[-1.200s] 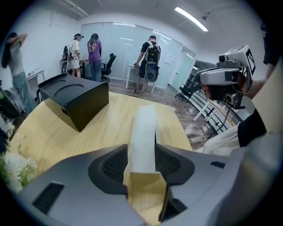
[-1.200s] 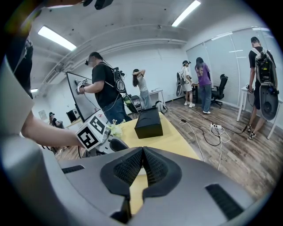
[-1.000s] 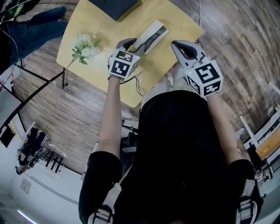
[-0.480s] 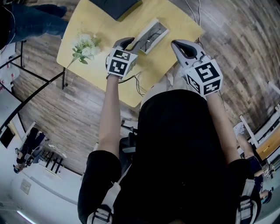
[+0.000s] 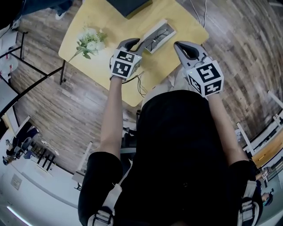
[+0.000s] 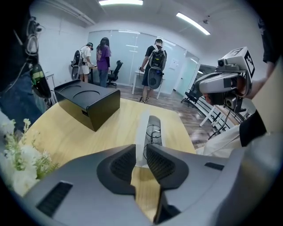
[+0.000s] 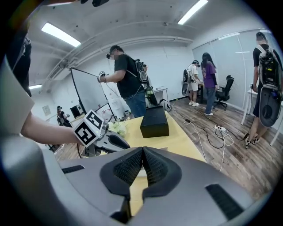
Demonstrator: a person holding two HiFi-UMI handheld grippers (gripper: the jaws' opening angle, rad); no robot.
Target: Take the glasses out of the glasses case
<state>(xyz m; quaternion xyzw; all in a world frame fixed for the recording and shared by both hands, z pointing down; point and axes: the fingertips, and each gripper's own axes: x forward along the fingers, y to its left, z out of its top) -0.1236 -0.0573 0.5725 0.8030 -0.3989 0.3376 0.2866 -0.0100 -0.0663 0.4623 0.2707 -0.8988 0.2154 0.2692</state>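
Flowers (image 5: 89, 42) left of case (image 5: 157, 34), black box (image 5: 128, 5) behind

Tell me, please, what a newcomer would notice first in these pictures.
The open glasses case on the yellow table, glasses inside. The left gripper, whose jaws have just been closing, pinches its white near end; the right gripper hovers shut to its right.

No text, brand or number is legible; signs — none either
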